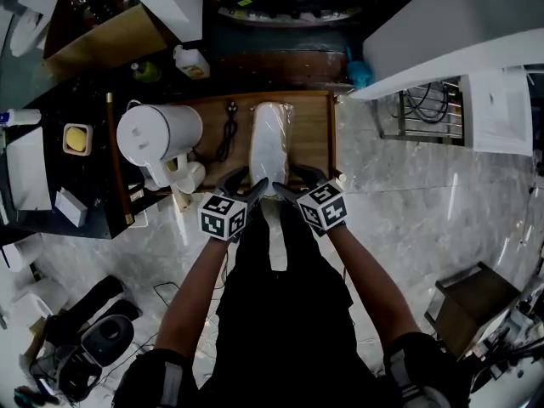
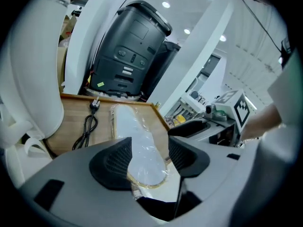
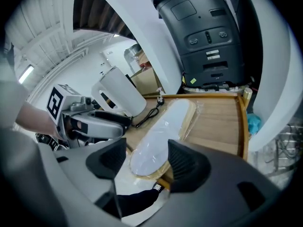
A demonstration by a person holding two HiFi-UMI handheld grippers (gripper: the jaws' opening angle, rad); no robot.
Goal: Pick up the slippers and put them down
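Risk: glossy film slides off pads if jaws pinch wrap alone; a wide swing tips the jug.
Tray (image 1: 310, 143): flat wood, raised rim.
Jug (image 1: 157, 130): smooth white, rounded, at tray's left edge.
Slippers (image 1: 270, 147): pale, long, film-wrapped, flat at tray centre.
Left gripper (image 2: 149, 145), right gripper (image 3: 147, 148): at tray's near edge, ribbed dark jaws apart, flanking heel end, clamping nothing.
Cable (image 1: 228, 130): thin, black, on tray beside slippers.

Two grippers sit at the near edge: one left gripper (image 1: 246, 183) and one right gripper (image 1: 297, 181). One plastic-wrapped slipper pack (image 1: 270, 147) lies on one wooden table (image 1: 313, 134). One white kettle (image 1: 157, 134) stands at the left, with one black cable (image 1: 228, 130) beside it. One small white bottle (image 1: 191, 62) is farther off.
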